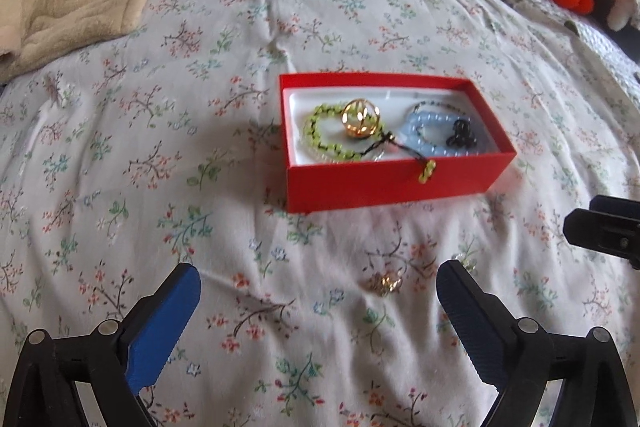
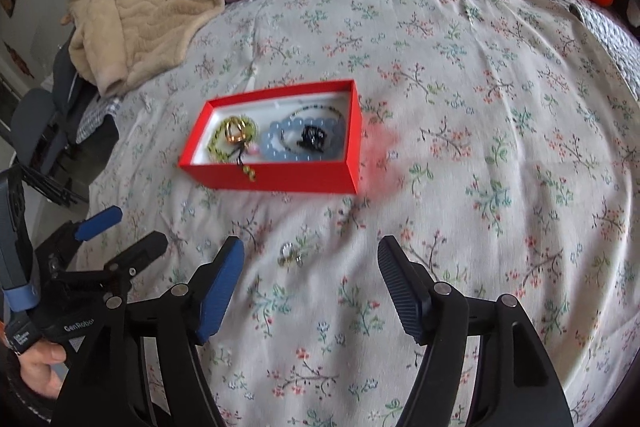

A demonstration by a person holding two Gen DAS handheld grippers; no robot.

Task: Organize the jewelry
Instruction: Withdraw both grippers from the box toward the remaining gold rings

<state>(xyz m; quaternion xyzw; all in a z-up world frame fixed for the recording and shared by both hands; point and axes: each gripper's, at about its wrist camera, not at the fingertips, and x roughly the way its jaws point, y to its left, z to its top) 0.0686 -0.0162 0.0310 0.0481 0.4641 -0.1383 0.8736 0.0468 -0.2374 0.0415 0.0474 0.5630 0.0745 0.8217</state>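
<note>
A: You are holding the left gripper point(image 1: 318, 295) with its jaws spread wide and nothing between the pads. It is gripping nothing and touching nothing. It is hanging over the floral bedspread point(image 1: 160, 147), tilted steeply down, with the small gold ring point(image 1: 385, 284) lying loose on the fabric between its blue fingers point(image 1: 168, 327), nearer the right one.

B: And the right one?

A: You are keeping the right gripper point(image 2: 311, 285) open too, a bit less wide, and empty. It is also pointing steeply down at the bed. In the right wrist view the ring point(image 2: 289, 255) is lying just beyond the fingertips, toward the left finger, apart from both pads. The left gripper point(image 2: 120, 231) is showing at the near left of that view, with your hand point(image 2: 38, 371) wrapped around its handle.

B: Where is the jewelry sitting?

A: The red box point(image 1: 396, 179) is sitting open on the bed, farther away than both grippers. Inside, on the white lining, a green bead bracelet point(image 1: 320, 141) is lying on the left with a gold ring point(image 1: 360, 119) on top of it, its tassel hanging over the near wall. A blue bead bracelet point(image 1: 430, 135) is lying on the right, with a small black piece point(image 1: 462, 135) resting on it.
</note>
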